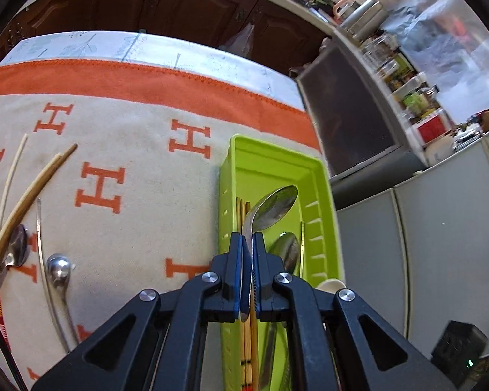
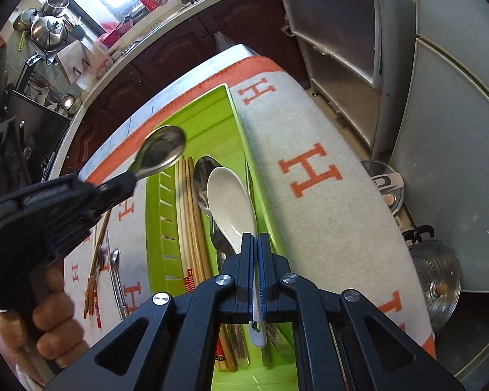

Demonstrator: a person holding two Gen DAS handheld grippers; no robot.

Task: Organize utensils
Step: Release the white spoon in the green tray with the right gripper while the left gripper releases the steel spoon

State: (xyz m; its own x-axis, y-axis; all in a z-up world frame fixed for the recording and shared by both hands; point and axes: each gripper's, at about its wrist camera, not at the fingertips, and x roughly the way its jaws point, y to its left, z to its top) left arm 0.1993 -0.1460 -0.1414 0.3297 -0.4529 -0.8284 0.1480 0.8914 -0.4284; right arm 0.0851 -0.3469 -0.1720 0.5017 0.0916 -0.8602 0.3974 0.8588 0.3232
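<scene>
Over the green tray (image 1: 322,192), the left wrist view shows the left hand-held gripper (image 1: 248,238) clamped narrow on the neck of a steel spoon (image 1: 274,210), whose bowl hangs above the tray's far half. Inside the tray lie chopsticks (image 1: 246,352) and a second steel spoon (image 1: 285,251), with the tip of a white spoon showing at the right. Well to the left, on the H-patterned cloth (image 1: 130,150) covering the table, loose chopsticks (image 1: 32,189), a small spoon (image 1: 18,249) and a ladle (image 1: 59,273) are not yet sorted. From the right wrist view, the right hand-held gripper (image 2: 254,236) is pinched tight on the handle of the white spoon (image 2: 229,202), which is poised above the tray (image 2: 208,120), over the utensils already in it; the left gripper, held by a hand (image 2: 45,319), carries its steel spoon (image 2: 163,151) above the tray's left rim. The step in hand looks like depositing both spoons. Next, each spoon probably needs lowering alongside the others, bowl in line with theirs, before the jaws part; then the scattered pieces on the cloth remain to be fetched.
</scene>
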